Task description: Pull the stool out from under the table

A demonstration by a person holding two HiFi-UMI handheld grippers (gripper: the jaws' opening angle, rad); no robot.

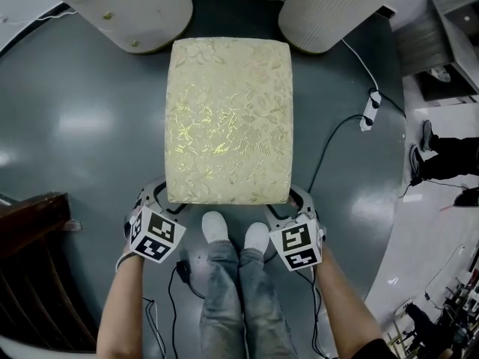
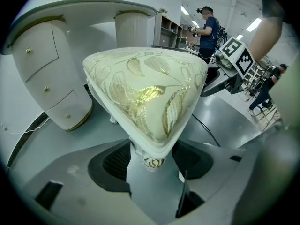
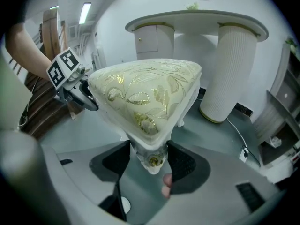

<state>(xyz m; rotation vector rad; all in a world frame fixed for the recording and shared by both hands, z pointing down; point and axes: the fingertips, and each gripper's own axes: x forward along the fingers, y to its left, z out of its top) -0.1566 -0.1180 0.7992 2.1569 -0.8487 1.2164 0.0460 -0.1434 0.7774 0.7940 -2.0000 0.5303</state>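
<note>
The left tongs [image 1: 153,199] and the right tongs [image 1: 299,200] each clamp a near corner leg of the gold-patterned stool [image 1: 228,118], which stretches away from them across the grey floor [image 1: 82,126]. The pull looks nearly done, with only the stool's far edge level with the two pedestals [image 1: 127,6] of the table [image 3: 197,20] beyond. Little room is left behind the tongs, where the person's shoes [image 1: 217,226] stand between them; a cable [image 1: 329,137] trails right of the right tongs, dark wooden furniture [image 1: 34,223] stands left of the left.

Cream stool [image 1: 228,118] with gold leaf pattern, grey floor [image 1: 75,126].
</note>
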